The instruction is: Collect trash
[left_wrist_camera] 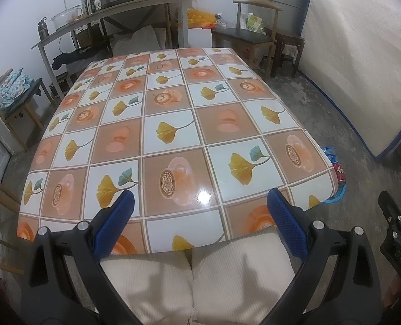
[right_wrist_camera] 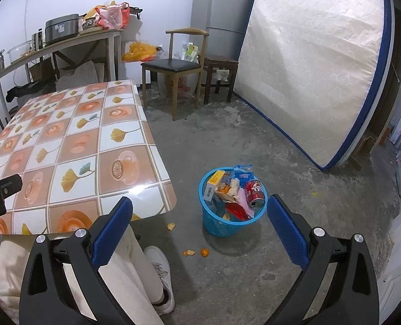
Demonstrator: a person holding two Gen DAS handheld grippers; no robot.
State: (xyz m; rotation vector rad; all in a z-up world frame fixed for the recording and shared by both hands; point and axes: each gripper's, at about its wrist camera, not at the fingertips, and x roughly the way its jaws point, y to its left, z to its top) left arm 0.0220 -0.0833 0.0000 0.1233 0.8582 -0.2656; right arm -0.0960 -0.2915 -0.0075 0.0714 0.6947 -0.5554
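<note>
Both tongs spread, empty; table top looks bare, leftover trash on floor.
Peel scraps (right_wrist_camera: 196, 252) lie on floor off table (right_wrist_camera: 73, 146) near-right corner, between shoe (right_wrist_camera: 159, 270) and blue basket (right_wrist_camera: 214, 227), ahead-low of right tongs (right_wrist_camera: 199, 226). Right hand nearer; left tongs (left_wrist_camera: 199, 216) over table near edge. Basket already full-ish w/ can (right_wrist_camera: 254, 189).

From the left wrist the blue basket (left_wrist_camera: 335, 199) is mostly hidden behind the table's (left_wrist_camera: 173, 135) right edge, only a sliver of rim and wrappers showing. The other gripper (left_wrist_camera: 398, 233) is cut off by the picture's right edge, its fingers out of sight. From the right wrist, labels on the basket's trash (right_wrist_camera: 232, 192) are too small to read.
</note>
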